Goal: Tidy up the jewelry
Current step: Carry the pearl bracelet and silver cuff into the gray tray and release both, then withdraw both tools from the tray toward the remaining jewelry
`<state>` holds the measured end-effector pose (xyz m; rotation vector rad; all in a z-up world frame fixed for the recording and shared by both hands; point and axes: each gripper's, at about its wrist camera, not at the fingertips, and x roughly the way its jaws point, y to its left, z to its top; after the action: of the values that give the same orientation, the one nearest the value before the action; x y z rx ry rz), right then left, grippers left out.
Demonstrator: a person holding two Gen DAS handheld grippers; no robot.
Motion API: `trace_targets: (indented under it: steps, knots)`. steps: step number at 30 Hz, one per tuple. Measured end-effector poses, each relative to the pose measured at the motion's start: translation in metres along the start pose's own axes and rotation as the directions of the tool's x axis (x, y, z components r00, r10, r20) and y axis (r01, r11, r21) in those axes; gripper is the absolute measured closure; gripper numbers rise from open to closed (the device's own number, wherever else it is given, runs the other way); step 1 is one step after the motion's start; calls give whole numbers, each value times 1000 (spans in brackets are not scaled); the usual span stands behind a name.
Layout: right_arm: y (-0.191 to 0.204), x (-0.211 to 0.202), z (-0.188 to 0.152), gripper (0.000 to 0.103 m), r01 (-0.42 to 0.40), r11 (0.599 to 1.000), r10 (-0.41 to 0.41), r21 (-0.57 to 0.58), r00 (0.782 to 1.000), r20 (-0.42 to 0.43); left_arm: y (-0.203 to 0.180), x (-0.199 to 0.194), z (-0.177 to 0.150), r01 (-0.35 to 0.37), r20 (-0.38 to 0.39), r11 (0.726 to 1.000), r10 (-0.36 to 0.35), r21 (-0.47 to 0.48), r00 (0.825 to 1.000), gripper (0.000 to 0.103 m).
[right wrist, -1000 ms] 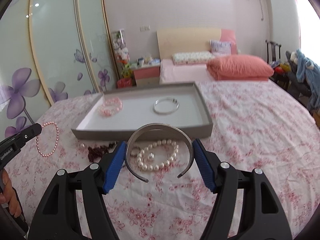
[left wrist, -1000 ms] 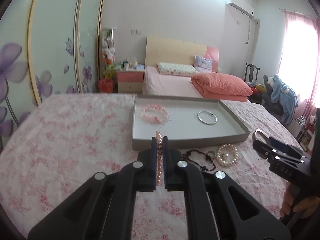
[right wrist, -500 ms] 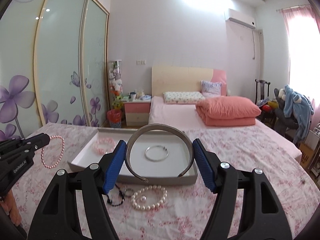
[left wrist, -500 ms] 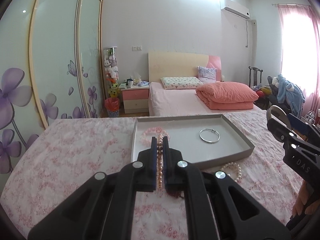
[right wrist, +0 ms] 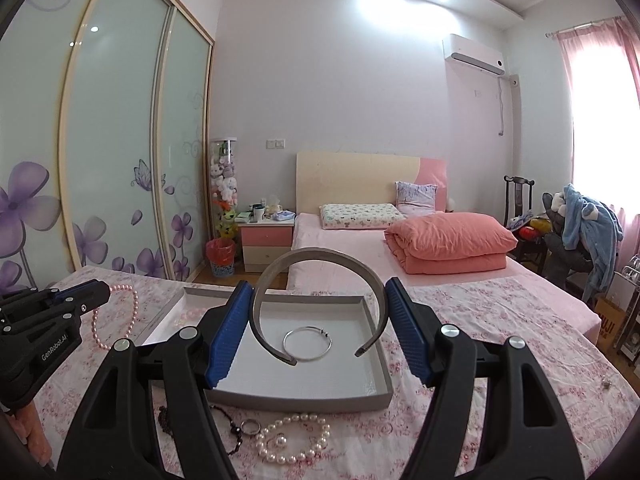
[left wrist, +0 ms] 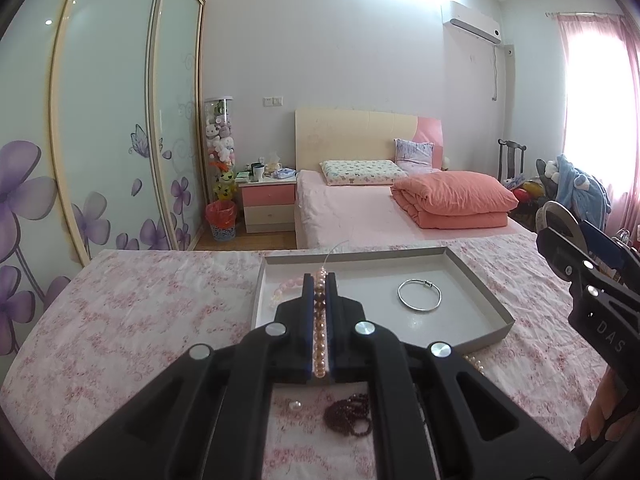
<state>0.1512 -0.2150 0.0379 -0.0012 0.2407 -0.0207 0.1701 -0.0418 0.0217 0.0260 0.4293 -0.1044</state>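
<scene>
Our left claw [left wrist: 319,280] is pinching the pink pearl bracelet [right wrist: 116,316]; the grey tray [left wrist: 486,296] lies just ahead and below. Our right claw [right wrist: 320,334] clamps the grey headband [right wrist: 320,258] across its width, ends forward, directly above the tray.

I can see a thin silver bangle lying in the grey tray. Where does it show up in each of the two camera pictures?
Left wrist view: the silver bangle lies right of centre, on the floor of the grey tray, to the right of the closed jaws.
Right wrist view: the bangle lies at centre, seen through the arc of the grey cuff held between the jaws.
Shared landmark: the folded orange quilt on the bed behind.
</scene>
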Motion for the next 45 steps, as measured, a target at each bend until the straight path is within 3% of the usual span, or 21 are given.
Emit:
trace_targets:
  steps: [10,15,24,30,35,45]
  knots:
    - [3,35,-5,35,26,999,-26,-22,999,-27,7,40,8,18,-38,999,-19,-39,999,97]
    - [9,65,-17,35,21,999,-25,-44,995,-93,9,71,11,12,-64,999,-14,-45,998,97]
    - [20,123,-35,35,-15,997,-5,-74,963,-269,8,133,9,36,-163,998,-45,-56,986,97]
    - [26,142,-38,34,-23,997,0,-70,947,-321,10,162,8,61,-224,995,-78,-82,972,96]
    - [24,137,-39,28,-22,996,-5,-82,950,-312,20,164,10,69,-232,989,-98,-129,968,95]
    - [10,124,-34,29,7,998,-25,-58,951,-308,48,135,18,3,-190,985,-37,-172,981,91]
